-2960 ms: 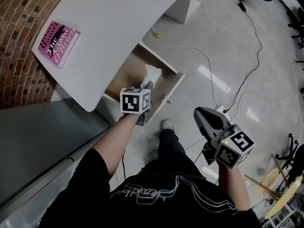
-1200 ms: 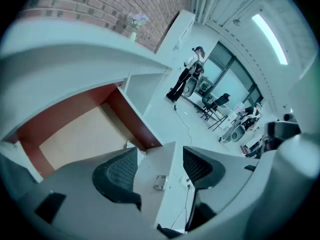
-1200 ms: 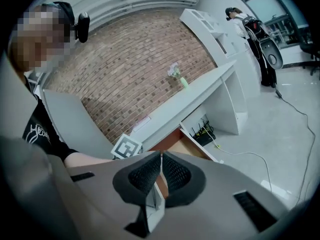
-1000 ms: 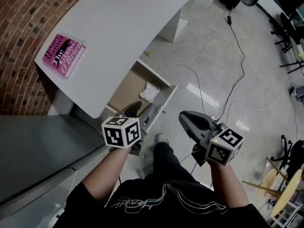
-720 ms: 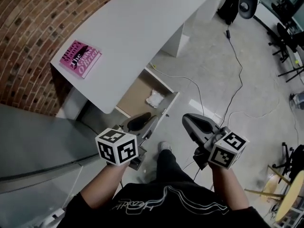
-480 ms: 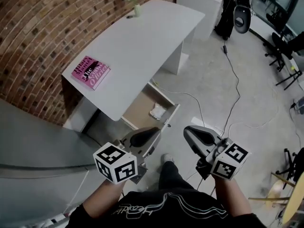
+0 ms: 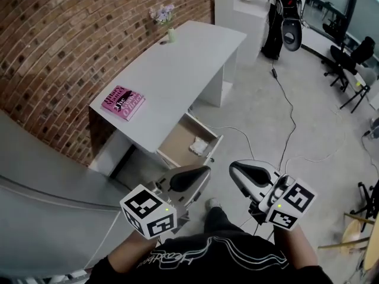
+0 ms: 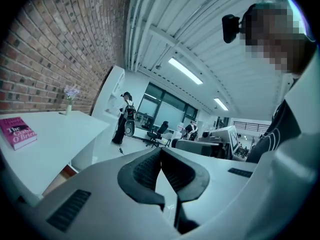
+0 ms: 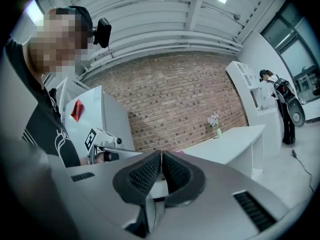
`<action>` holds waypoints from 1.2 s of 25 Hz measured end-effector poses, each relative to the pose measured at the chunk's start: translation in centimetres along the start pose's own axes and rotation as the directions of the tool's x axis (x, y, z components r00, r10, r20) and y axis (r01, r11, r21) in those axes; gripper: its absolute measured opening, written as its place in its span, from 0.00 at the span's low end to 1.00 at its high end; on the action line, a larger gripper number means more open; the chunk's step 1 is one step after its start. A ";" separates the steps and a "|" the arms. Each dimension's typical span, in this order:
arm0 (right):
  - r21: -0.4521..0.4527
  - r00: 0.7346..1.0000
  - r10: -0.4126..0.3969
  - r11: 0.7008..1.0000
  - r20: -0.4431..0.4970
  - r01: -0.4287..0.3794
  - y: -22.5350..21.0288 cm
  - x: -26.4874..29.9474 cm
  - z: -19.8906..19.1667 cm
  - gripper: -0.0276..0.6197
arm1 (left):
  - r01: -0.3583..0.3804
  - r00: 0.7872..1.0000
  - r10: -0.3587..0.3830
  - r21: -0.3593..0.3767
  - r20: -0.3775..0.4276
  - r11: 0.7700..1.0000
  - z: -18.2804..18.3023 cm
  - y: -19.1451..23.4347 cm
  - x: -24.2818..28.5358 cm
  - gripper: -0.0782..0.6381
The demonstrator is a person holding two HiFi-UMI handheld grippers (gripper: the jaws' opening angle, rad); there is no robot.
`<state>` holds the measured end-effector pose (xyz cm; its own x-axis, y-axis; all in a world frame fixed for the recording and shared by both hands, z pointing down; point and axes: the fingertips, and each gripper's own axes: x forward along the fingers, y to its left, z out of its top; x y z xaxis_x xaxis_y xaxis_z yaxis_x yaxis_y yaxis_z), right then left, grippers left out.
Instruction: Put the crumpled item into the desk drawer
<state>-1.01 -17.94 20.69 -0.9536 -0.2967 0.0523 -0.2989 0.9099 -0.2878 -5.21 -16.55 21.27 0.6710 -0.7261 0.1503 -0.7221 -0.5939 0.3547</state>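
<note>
The crumpled white item (image 7: 198, 145) lies inside the open desk drawer (image 7: 175, 148), toward its front right corner. The drawer hangs out from under the white desk (image 7: 177, 70). My left gripper (image 7: 203, 171) is held low near my body, short of the drawer's front, with its pads pressed together and nothing between them; the left gripper view shows the same shut jaws of that left gripper (image 8: 160, 152). My right gripper (image 7: 234, 166) floats beside it over the floor, also shut and empty, as the right gripper view of this right gripper (image 9: 161, 157) confirms.
A pink book (image 7: 122, 101) lies on the desk's near end and a small vase of flowers (image 7: 169, 28) stands at its far end. A brick wall (image 7: 65, 34) runs behind. A grey cabinet top (image 7: 47, 182) is at my left. Cables (image 7: 290, 111) cross the floor; chairs and a bag (image 7: 287, 22) stand beyond.
The left gripper has drawn back out of the drawer toward my body, leaving the crumpled item inside. The head view has lifted and now takes in the whole desk.
</note>
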 end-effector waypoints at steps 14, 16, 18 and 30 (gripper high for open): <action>-0.018 0.999 -0.031 0.999 0.008 0.031 0.7 -0.7 0.1 0.11 | -0.016 1.000 0.016 0.030 -0.009 0.999 -0.4 -1.1 -0.4 0.14; -0.015 1.000 -0.031 0.999 0.003 0.031 0.4 -0.7 -0.2 0.11 | -0.013 1.000 0.013 0.030 -0.012 0.999 -0.6 -1.0 -0.1 0.14; -0.015 0.999 -0.032 0.999 -0.002 0.032 0.1 -0.6 -0.4 0.11 | -0.011 1.000 0.011 0.026 -0.018 1.000 -0.7 -0.9 0.2 0.14; 0.017 0.999 -0.040 0.999 -0.016 0.040 -2.0 0.2 -1.2 0.11 | -0.025 0.999 0.025 0.010 -0.036 1.000 -1.4 1.2 1.5 0.14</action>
